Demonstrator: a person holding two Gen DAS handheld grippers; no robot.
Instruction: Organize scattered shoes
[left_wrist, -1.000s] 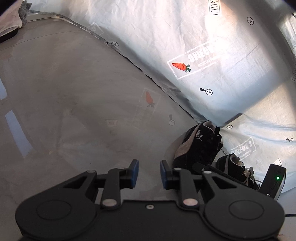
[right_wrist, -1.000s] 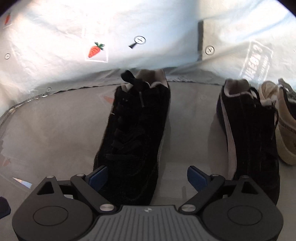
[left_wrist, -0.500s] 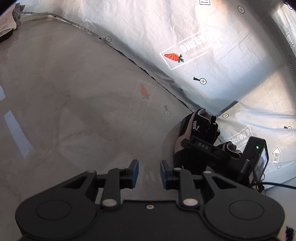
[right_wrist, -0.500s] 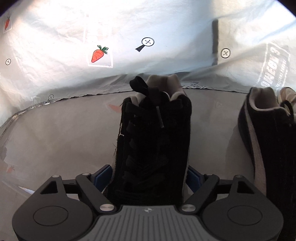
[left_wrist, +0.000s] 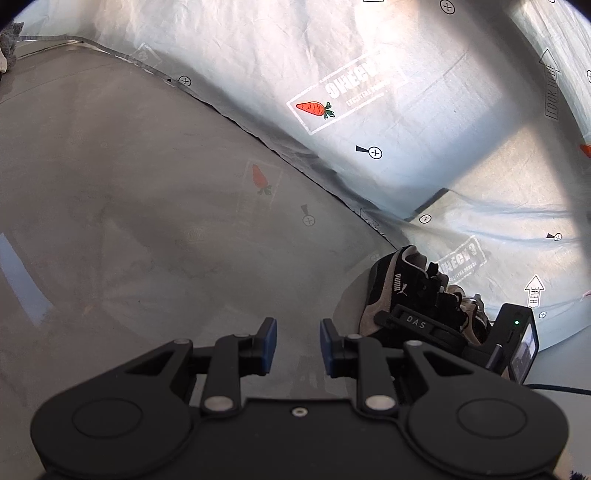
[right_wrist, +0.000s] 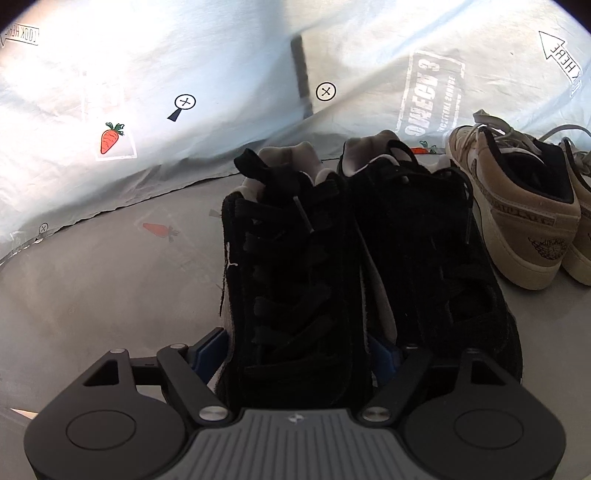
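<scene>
Right gripper (right_wrist: 295, 354) clamping a black shoe (right_wrist: 288, 280) beside its mate (right_wrist: 424, 258)

The shoe is sitting flush against the mate, tan sneakers (right_wrist: 517, 221) lying just past the mate — the pairing looks done, so letting go seems next. Left gripper (left_wrist: 294, 345) is hanging empty, fingers parted a little, away from the mate. Both black toes are hiding behind the tool.

Two black suede sneakers: the left black sneaker (right_wrist: 291, 291) touches its mate (right_wrist: 436, 266), both upright. Tan sneakers (right_wrist: 517, 221) stand just beside, parallel.
</scene>
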